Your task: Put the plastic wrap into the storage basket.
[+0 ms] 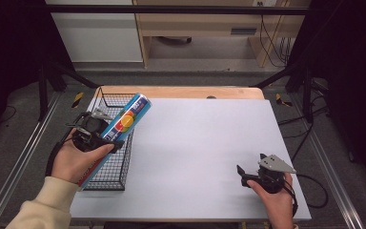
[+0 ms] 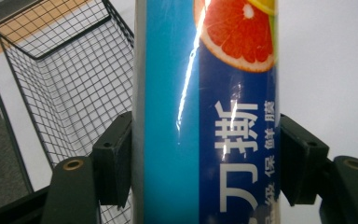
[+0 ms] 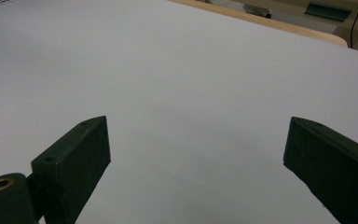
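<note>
Held object: a long blue cardboard box of cling film with a grapefruit picture and white lettering (image 1: 124, 121) is clamped across its width by the left gripper (image 1: 95, 136), tilted up and away over the black wire-mesh basket (image 1: 119, 179) at the left edge of the table.
Left gripper: both black jaws are pressed against opposite sides of the box, seen closely in the left gripper view (image 2: 205, 154).
Right gripper: it (image 1: 255, 174) is held low over the grey table mat (image 1: 195, 143) near the right front corner, jaws spread wide apart with nothing between them.
Risk, slipping: the box is glossy and long, and is gripped nearer its lower end; it may be judged likely to pivot or slide in the jaws.
Risk, snagging: the lower end could be caught on the basket rim if lowered askew.
View difference: the grip contact and printed label are given by the left gripper view; the tilt and overhang are given by the high view.
Right gripper view: bare mat (image 3: 191, 84) is seen between its jaws.
</note>
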Motion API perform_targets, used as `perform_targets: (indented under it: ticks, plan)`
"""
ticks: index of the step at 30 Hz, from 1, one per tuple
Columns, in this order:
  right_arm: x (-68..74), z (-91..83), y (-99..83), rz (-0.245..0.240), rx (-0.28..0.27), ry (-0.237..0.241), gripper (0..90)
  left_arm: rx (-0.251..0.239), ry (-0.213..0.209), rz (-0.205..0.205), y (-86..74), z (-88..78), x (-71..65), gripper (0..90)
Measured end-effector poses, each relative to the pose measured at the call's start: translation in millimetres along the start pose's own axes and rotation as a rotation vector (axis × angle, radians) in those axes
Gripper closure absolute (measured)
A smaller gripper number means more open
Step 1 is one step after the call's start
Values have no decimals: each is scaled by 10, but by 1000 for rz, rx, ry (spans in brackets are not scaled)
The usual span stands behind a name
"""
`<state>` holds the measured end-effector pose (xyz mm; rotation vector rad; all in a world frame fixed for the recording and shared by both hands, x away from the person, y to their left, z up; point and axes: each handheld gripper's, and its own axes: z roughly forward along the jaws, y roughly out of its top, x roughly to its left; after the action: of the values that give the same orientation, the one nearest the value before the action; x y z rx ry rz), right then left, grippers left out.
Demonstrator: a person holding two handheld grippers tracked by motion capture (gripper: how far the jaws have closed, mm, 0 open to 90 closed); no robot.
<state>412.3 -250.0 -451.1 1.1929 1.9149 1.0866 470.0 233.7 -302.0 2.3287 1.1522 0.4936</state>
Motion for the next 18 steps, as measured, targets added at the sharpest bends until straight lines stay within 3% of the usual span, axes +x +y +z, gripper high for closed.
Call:
perform_targets:
  ticks: [18]
  plan:
    - [36, 18, 12, -15, 0, 0, 77, 14, 34, -47, -150, -151, 63, 321]
